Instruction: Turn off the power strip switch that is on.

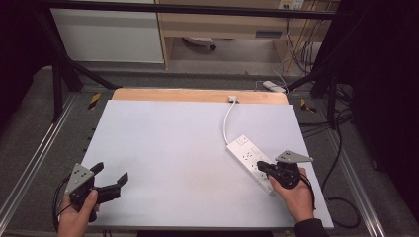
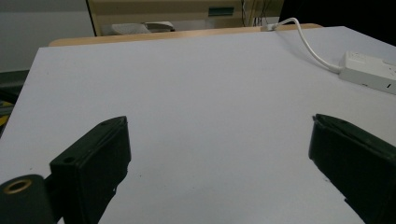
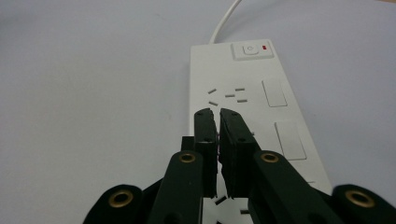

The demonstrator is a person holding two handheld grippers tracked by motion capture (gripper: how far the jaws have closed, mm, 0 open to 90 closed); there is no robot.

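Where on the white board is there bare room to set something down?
The white board is bare from the left tongs across to the power strip, and up to the wooden strip. It is crowded at the right edge: strip, cable and right tongs.

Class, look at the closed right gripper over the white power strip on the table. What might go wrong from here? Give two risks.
1. The right gripper hovers with its jaws nearly together above the power strip, near the sockets; a jaw tip might poke into a socket slot or scrape the casing.
2. The strip lies loose on the smooth table, held only by its cable; a push may slide or turn it towards the table's right edge.
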